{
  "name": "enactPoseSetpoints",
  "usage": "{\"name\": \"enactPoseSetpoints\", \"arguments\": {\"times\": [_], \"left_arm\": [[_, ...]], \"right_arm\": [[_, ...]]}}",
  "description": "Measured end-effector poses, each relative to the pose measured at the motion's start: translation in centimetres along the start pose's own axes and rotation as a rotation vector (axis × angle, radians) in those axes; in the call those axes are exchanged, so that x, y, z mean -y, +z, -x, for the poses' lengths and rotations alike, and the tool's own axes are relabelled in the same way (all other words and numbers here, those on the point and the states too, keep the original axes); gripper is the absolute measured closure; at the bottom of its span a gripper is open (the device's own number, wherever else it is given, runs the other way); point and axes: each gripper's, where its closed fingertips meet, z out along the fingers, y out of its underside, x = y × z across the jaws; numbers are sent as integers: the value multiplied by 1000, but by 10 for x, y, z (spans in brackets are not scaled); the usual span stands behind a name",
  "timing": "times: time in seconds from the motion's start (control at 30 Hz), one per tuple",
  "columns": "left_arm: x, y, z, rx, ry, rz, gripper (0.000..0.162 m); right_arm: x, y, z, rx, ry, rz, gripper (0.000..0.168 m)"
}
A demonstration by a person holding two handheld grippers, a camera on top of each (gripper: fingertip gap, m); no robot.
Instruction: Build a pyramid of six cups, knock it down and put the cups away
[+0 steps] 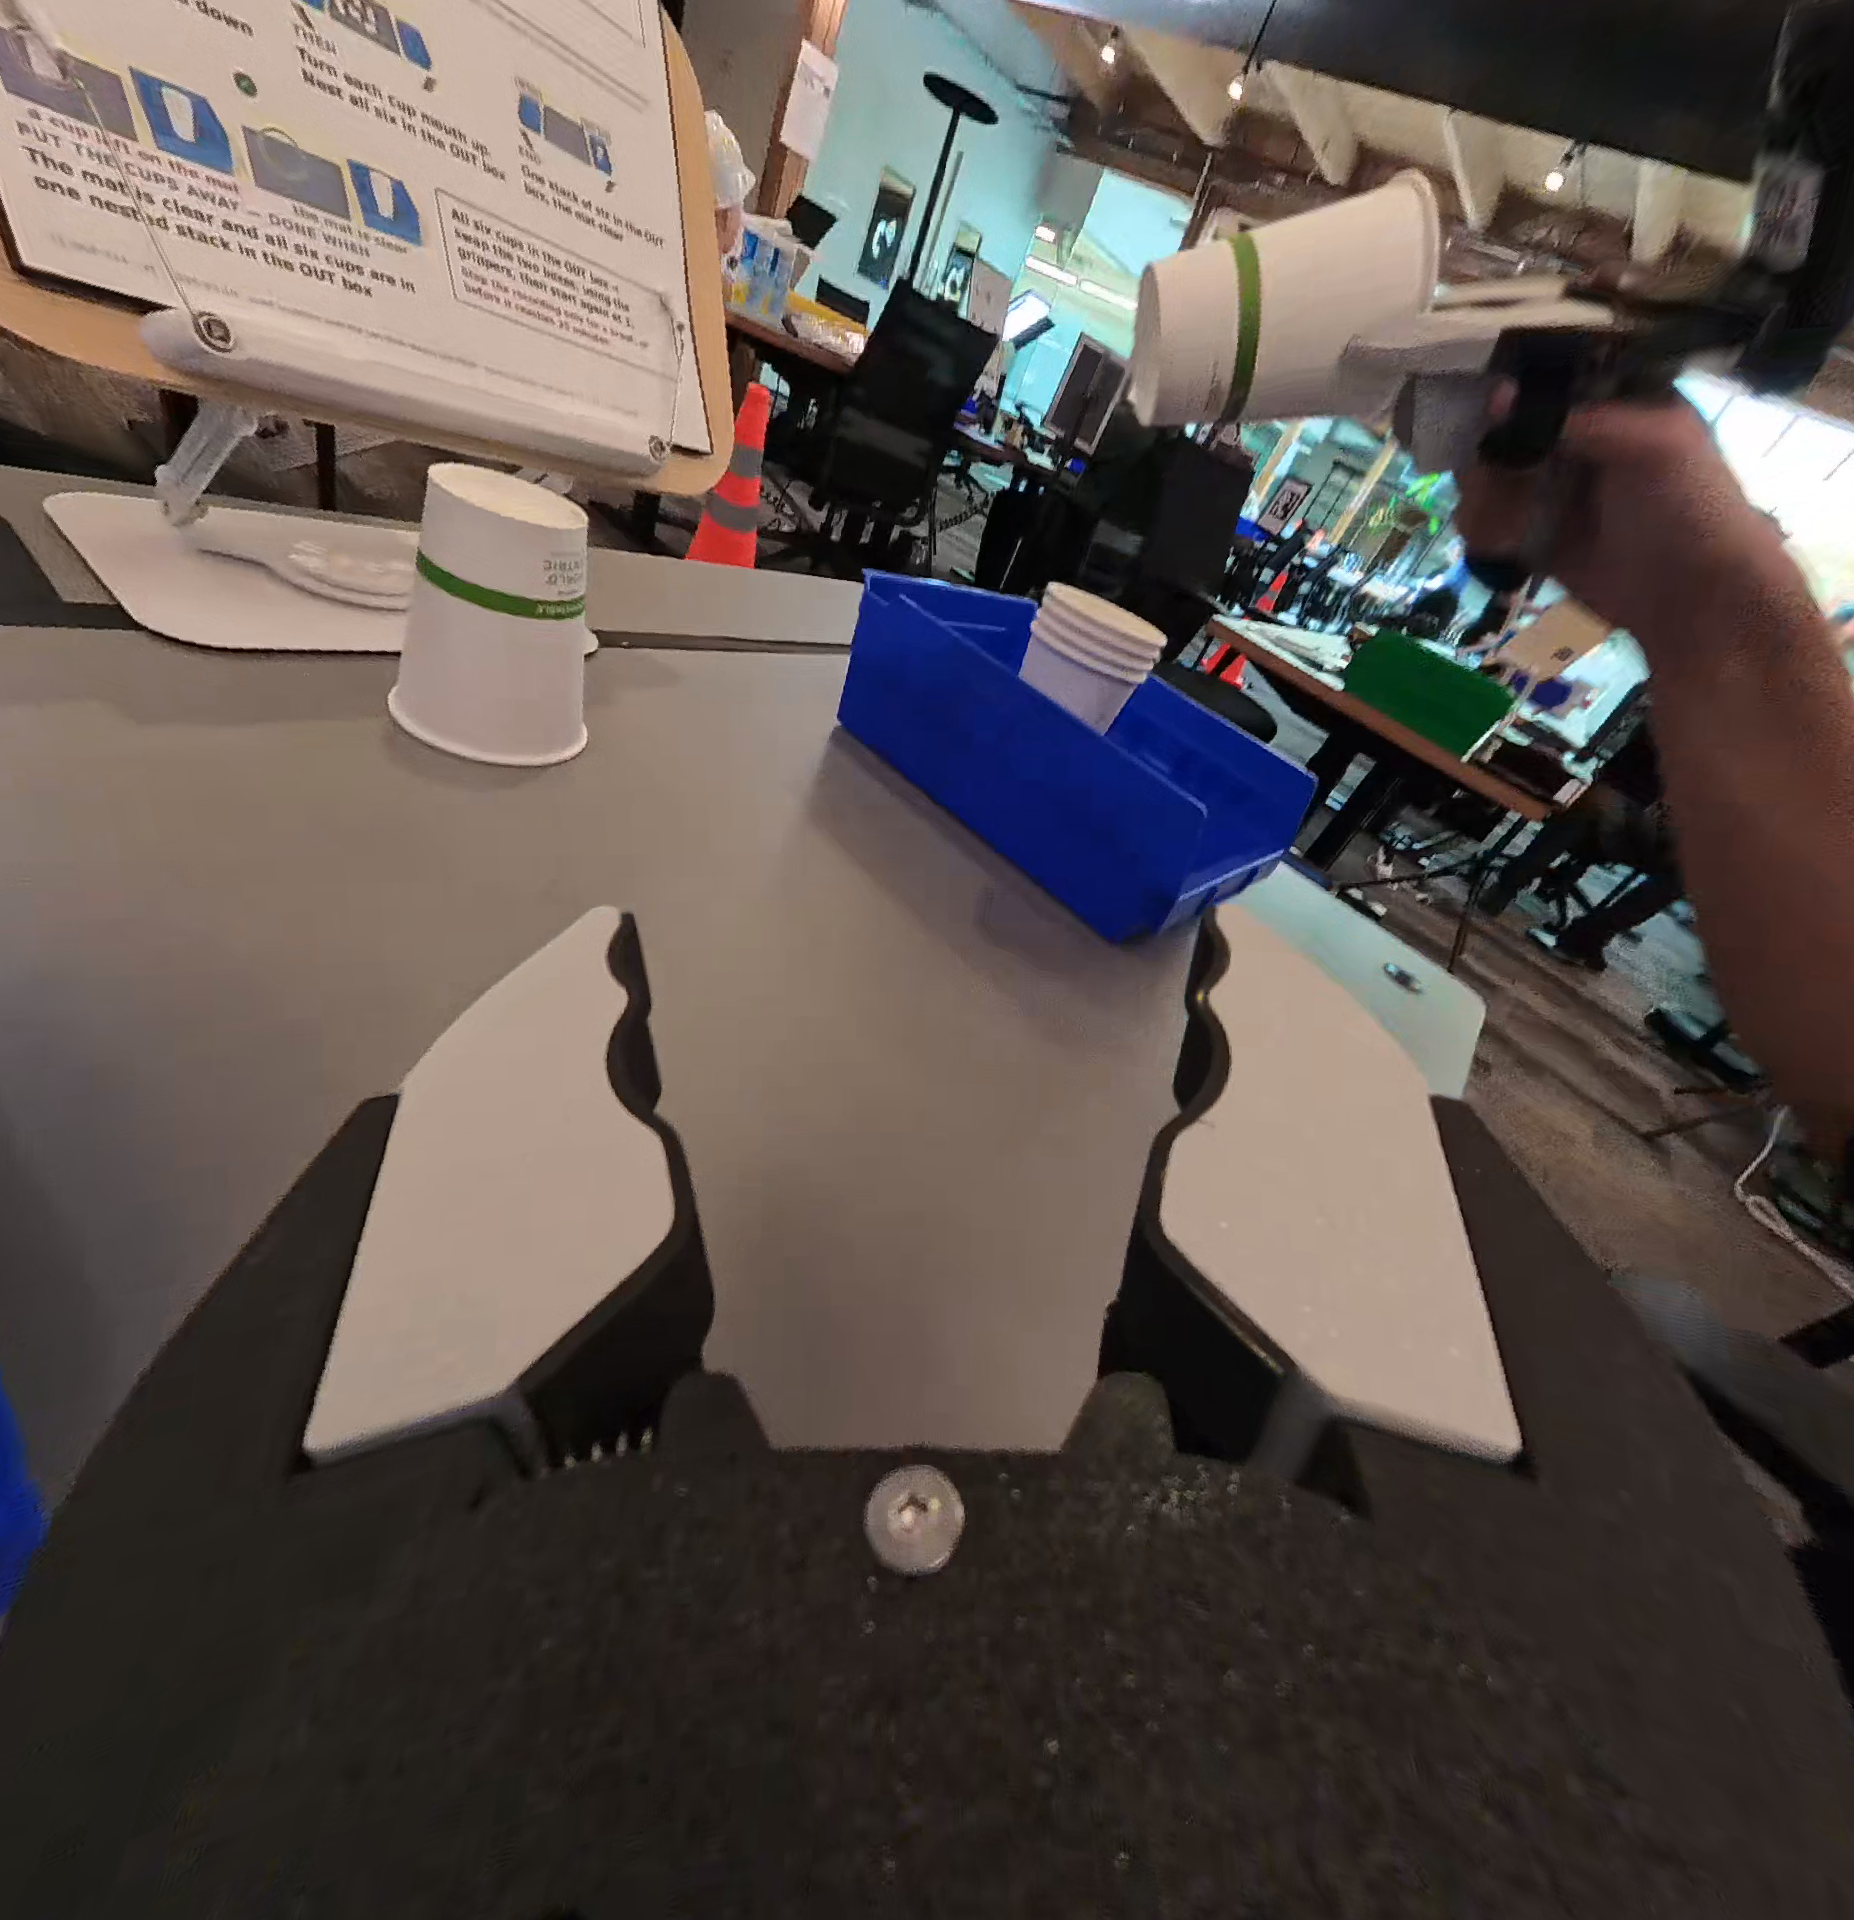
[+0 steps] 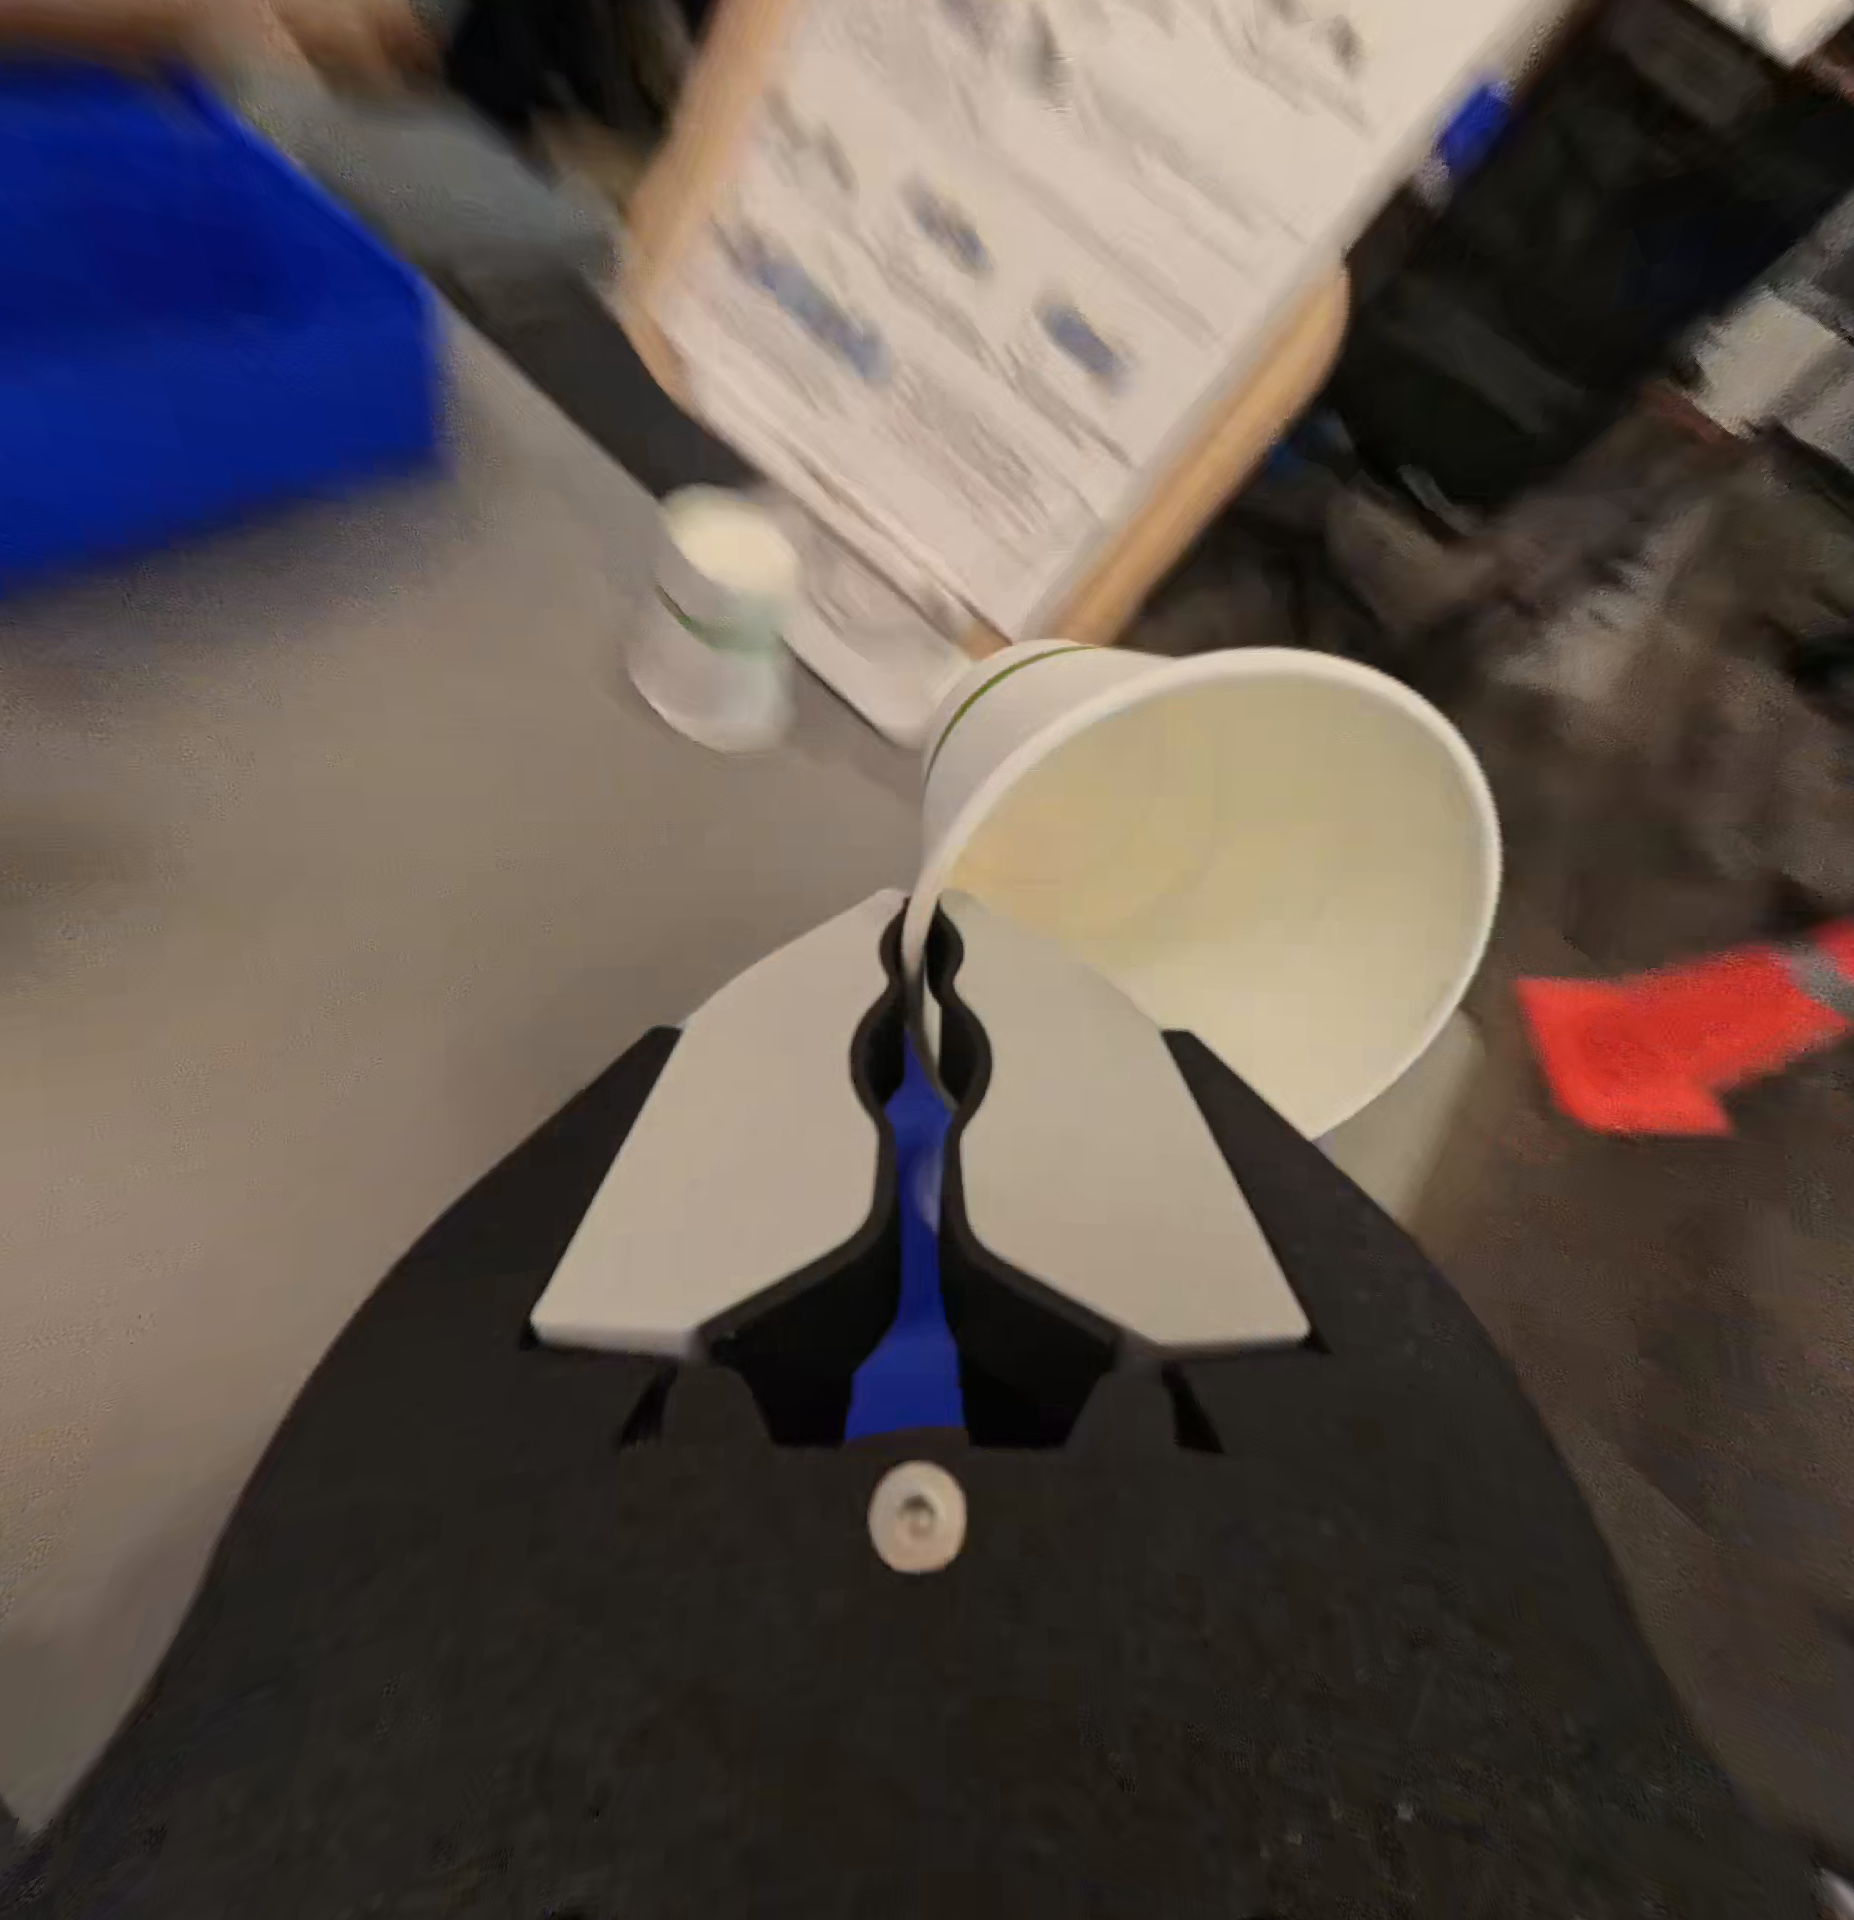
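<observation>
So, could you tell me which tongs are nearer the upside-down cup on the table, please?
Left. The left tongs sit low over the table, open, short of the upside-down cup; the right tongs are raised, gripping another cup.

Left view looks level across the grey table; right view, seemingly tilted, shares it.

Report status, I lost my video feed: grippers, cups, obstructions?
Left gripper open, empty. Right gripper shut on white paper cup, airborne. One green-banded cup inverted on grey table; nested stack in blue bin. Nothing blocking.
</observation>
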Motion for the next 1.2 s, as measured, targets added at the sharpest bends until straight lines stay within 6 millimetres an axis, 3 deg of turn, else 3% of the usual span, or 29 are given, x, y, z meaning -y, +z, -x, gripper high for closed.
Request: {"name": "enactPoseSetpoints", "arguments": {"times": [0.07,0.23,0.47,0.63,0.77,0.9,1.0,1.1,1.13,1.2], "left_arm": [[-9,-4,7,48,47,23,65],[-21,-3,4,42,70,44,69],[-31,5,-11,-4,76,70,68],[-38,9,-18,-22,95,91,68],[-40,11,-22,-48,73,96,68],[-41,12,-22,-54,66,96,68],[-43,12,-21,-54,58,100,68],[-43,10,-18,-32,79,101,68],[-44,10,-15,-19,84,103,68],[-46,11,-8,11,81,109,68]], "right_arm": [[-31,-10,-38,-67,-62,272,168],[-72,2,-59,76,-135,603,168],[-115,42,-47,267,-166,854,168],[-145,63,-35,392,-102,928,166],[-159,71,-25,470,-42,942,144],[-169,74,-21,459,-79,951,136],[-160,74,-30,367,-120,882,130],[-111,65,-33,182,-106,623,118],[-88,60,-23,139,-99,481,110],[-46,48,22,137,-14,167,109]]}}
